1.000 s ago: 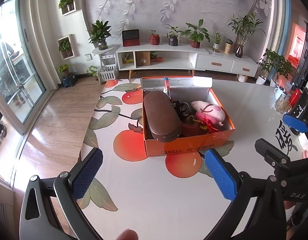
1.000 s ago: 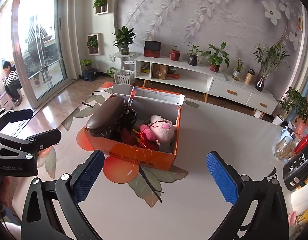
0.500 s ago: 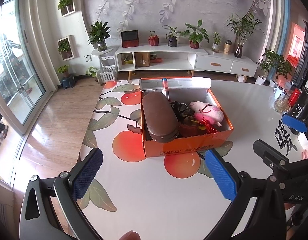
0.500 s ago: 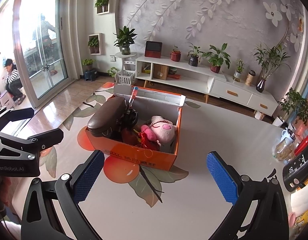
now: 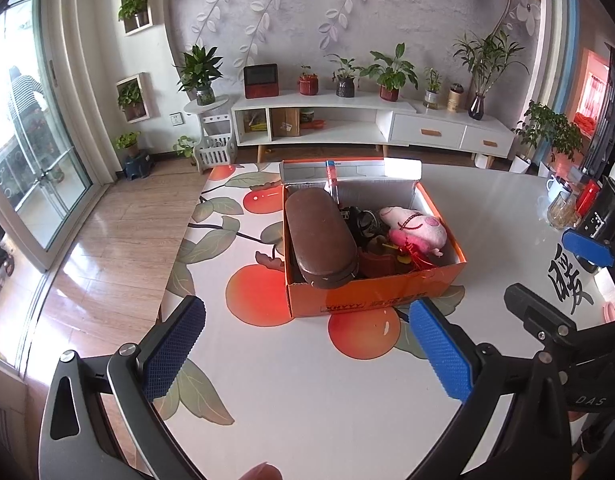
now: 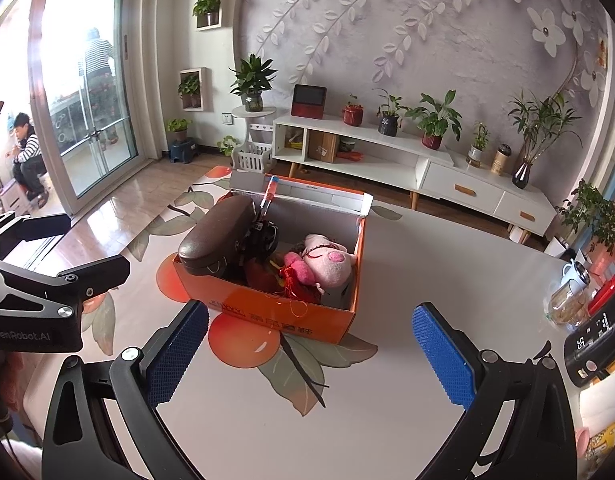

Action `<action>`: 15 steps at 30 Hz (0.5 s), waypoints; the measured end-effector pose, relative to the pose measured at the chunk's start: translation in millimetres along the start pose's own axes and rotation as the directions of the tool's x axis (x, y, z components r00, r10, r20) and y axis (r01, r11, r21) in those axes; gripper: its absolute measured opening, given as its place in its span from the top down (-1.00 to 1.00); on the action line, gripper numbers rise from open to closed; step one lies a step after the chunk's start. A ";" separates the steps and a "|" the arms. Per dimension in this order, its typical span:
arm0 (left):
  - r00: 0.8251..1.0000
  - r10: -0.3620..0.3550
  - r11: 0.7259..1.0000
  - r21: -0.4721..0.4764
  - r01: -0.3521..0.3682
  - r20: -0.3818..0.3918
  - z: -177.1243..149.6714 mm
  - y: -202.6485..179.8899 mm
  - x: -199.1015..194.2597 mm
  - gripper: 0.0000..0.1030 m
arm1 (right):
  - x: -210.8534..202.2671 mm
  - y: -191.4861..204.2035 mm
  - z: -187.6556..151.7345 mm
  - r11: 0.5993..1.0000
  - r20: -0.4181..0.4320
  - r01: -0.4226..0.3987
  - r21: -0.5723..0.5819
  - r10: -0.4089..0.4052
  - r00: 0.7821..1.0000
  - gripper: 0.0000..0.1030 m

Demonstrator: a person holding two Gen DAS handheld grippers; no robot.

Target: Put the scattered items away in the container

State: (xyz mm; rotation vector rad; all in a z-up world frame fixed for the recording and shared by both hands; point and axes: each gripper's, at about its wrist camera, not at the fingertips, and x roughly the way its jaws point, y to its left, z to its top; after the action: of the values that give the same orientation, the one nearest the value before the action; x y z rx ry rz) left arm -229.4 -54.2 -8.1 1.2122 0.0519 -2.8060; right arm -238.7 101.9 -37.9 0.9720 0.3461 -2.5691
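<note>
An open orange cardboard box (image 5: 371, 300) stands on the table; it also shows in the right wrist view (image 6: 279, 320). Inside lie a brown case (image 5: 319, 236) (image 6: 215, 236), a pink plush pig (image 5: 413, 226) (image 6: 327, 260), a black item (image 5: 359, 222), a red tasselled ornament (image 6: 293, 280) and an upright tube with a blue and red cap (image 5: 331, 180) (image 6: 269, 192). My left gripper (image 5: 307, 344) is open and empty, held back in front of the box. My right gripper (image 6: 311, 352) is open and empty, also in front of the box.
The table (image 5: 307, 400) has a white cloth printed with oranges and leaves. At its right edge stand a glass jar (image 6: 567, 304), a white cup (image 5: 555, 186), a red item (image 5: 585, 196) and a black device with a display (image 6: 595, 336). The table's left edge drops to wooden floor (image 5: 107, 240).
Both grippers have drawn back slightly from the box and stay open. The box and its contents have not moved.
</note>
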 end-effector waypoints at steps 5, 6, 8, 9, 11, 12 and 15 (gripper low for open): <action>1.000 -0.001 1.000 0.000 0.001 0.005 0.0 0.8 -0.8 -0.99 | -0.8 0.1 -0.2 1.000 0.004 0.001 -0.001 -0.001 1.000 -1.00; 1.000 -0.001 1.000 0.000 0.001 0.006 0.1 1.1 -0.9 -0.99 | -0.7 0.4 -0.4 1.000 0.004 0.002 -0.001 -0.002 1.000 -1.00; 1.000 0.000 1.000 -0.001 0.000 0.007 0.2 1.3 -0.8 -0.99 | 0.1 1.1 -1.2 1.000 0.002 0.001 -0.004 -0.001 1.000 -1.00; 1.000 -0.001 1.000 0.000 0.001 0.006 0.0 1.1 -0.3 -0.99 | 0.4 1.4 -1.5 1.000 0.001 0.001 -0.005 -0.001 1.000 -1.00; 1.000 -0.003 1.000 0.002 0.003 0.002 -0.1 0.7 0.4 -0.99 | 0.7 1.8 -2.0 1.000 0.001 0.001 -0.007 -0.001 1.000 -1.00; 1.000 -0.002 1.000 0.003 0.002 0.002 0.0 0.7 0.4 -0.99 | 1.0 2.0 -2.3 1.000 0.001 0.003 -0.011 -0.003 1.000 -1.00; 1.000 -0.002 1.000 0.005 0.002 0.005 0.7 1.1 0.3 -0.99 | 2.1 2.8 -2.8 1.000 -0.001 0.008 -0.023 -0.008 1.000 -1.00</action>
State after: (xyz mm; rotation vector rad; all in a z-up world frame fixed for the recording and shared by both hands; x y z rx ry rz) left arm -230.1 -55.4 -7.8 1.2072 0.0450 -2.8121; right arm -237.3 99.9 -41.7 0.9663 0.3794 -2.5662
